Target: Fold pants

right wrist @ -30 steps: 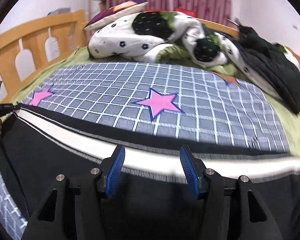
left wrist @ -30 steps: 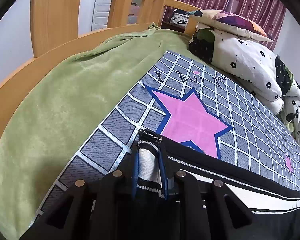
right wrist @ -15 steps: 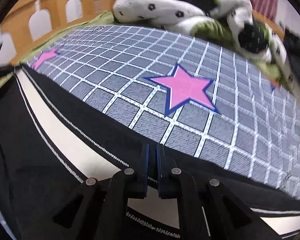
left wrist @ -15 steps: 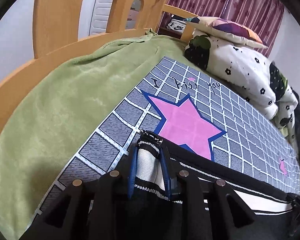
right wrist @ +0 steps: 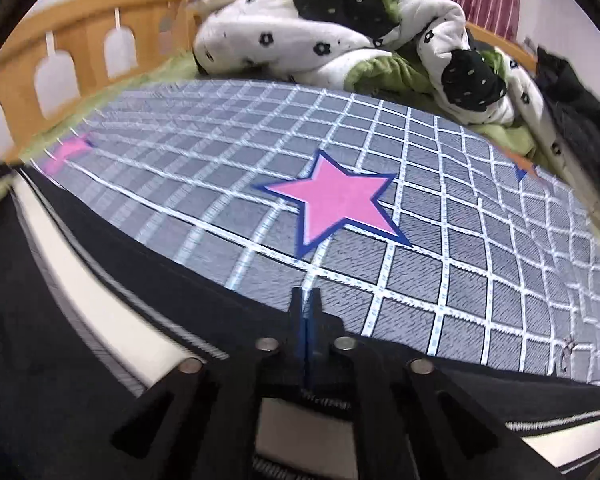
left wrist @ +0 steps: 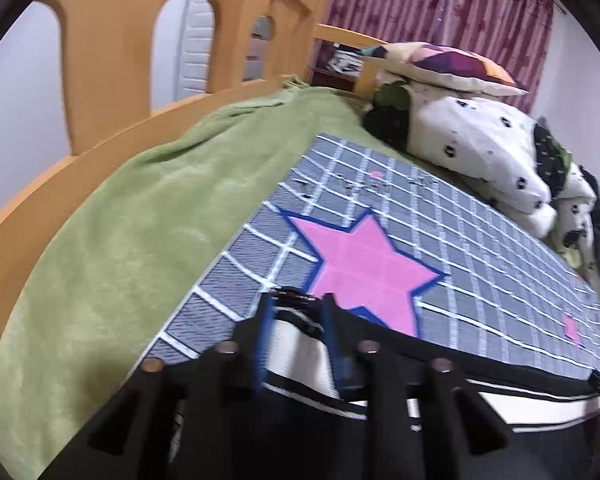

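Pants (right wrist: 80, 360), black with a cream side stripe, lie stretched along the near edge of the bed, over a grey checked sheet (right wrist: 460, 240) with pink stars. Most of the fabric runs under both cameras and out of sight, so the legs and hems are cut off. The left gripper (left wrist: 296, 320) stands narrowly parted around a bunched end of the pants, cream cloth filling the gap between its blue pads. The right gripper (right wrist: 306, 320) is pinched tight on the dark edge of the pants, with no gap showing. A green blanket (left wrist: 140, 220) covers the left side; the far bedding (right wrist: 340, 28) blurs into a heap.
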The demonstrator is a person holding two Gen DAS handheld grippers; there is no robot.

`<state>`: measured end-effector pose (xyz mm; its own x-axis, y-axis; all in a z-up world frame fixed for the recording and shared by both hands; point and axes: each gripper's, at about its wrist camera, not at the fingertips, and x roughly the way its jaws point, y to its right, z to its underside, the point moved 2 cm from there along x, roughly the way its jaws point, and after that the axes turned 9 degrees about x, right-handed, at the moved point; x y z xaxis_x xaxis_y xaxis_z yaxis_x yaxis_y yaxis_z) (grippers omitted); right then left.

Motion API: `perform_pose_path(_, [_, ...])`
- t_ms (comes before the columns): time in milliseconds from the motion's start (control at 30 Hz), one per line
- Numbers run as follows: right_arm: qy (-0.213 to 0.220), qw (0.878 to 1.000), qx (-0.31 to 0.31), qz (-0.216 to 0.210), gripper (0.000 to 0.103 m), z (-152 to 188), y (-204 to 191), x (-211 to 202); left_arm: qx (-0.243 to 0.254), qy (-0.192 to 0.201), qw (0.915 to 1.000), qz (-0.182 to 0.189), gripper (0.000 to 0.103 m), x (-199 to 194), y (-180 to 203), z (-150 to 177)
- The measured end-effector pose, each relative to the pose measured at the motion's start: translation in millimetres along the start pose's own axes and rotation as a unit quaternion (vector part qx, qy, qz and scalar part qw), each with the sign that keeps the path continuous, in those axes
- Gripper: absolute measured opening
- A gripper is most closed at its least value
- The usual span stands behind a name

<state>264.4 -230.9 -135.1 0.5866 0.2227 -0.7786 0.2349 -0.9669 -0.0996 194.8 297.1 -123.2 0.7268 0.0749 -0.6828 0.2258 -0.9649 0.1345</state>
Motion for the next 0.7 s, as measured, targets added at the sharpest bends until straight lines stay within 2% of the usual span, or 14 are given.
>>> perform_pose_path(33, [0.002, 1.0, 0.007, -0.02, 0.039, -0.8, 1.2, -6.2, -0.001, -0.005, 0.9999, 0.01, 0.043, -1.0, 1.1, -1.4])
perform_pose_path(67, [0.01, 0.999, 0.01, -0.034, 0.055, -1.2, 0.9, -10.4, 0.0, -0.01, 0.9999, 0.014, 0.05, -1.2, 2.5, -0.5])
perform_pose_path(100, [0.02, 0.999, 0.007, -0.042, 0.058, -1.0, -1.4, -13.5, 0.005, -0.015, 0.9997, 0.017, 0.061, 0.4, 3.7, 0.4])
perform_pose_path(167, [0.016, 0.999, -0.011, -0.051, 0.059, 1.2, -11.9, -10.6, 0.013, -0.026, 0.9995, 0.016, 0.061, 4.8, 5.5, 3.9])
perform_pose_path(267, [-0.03, 0.998, -0.043, -0.034, 0.059, 6.8, -23.3, 14.8, 0.021, -0.065, 0.9975, -0.017, 0.061, 23.8, 4.4, 10.8])
perform_pose_path(300, [-0.04, 0.998, -0.049, -0.026, 0.059, 9.9, -25.0, 22.1, 0.018, -0.069, 0.9973, -0.017, 0.057, 27.7, 3.6, 13.9])
perform_pose_path(333, [-0.038, 0.998, -0.05, -0.026, 0.051, 11.4, -25.8, 20.9, 0.015, -0.065, 0.9977, -0.013, 0.039, 28.2, 2.8, 16.3])
perform_pose_path(367, [-0.039, 0.997, -0.056, -0.038, 0.019, 11.4, -27.9, 17.9, 0.015, -0.052, 0.9983, -0.02, 0.034, 24.2, 2.9, 17.1])
perform_pose_path(400, [-0.038, 0.996, -0.067, -0.033, 0.013, 12.3, -29.7, 14.2, 0.021, -0.042, 0.9987, -0.019, 0.026, 19.4, 4.1, 15.9])
perform_pose_path(433, [-0.035, 0.996, -0.082, -0.024, 0.009, 13.4, -31.6, 12.2, 0.026, -0.034, 0.999, -0.012, 0.02, 14.4, 5.8, 14.1])
perform_pose_path(500, [-0.018, 0.995, -0.097, -0.018, 0.005, 15.9, -34.9, 4.4, 0.012, -0.014, 0.9998, 0.005, 0.017, 2.6, 3.8, 10.8])
perform_pose_path(567, [0.005, 0.996, -0.079, -0.03, 0.003, 11.9, -32.2, -4.6, -0.018, -0.005, 0.9996, 0.023, 0.015, -3.8, -0.4, 9.7])
perform_pose_path(600, [0.02, 0.997, -0.071, -0.027, 0.003, 8.4, -31.9, -8.4, -0.02, 0.0, 0.9995, 0.024, 0.015, -3.8, -1.0, 8.9])
perform_pose_path(700, [0.024, 0.997, -0.073, -0.012, 0.003, 6.5, -34.3, -1.9, -0.01, -0.003, 0.9999, 0.007, 0.015, 8.9, -0.6, 10.9])
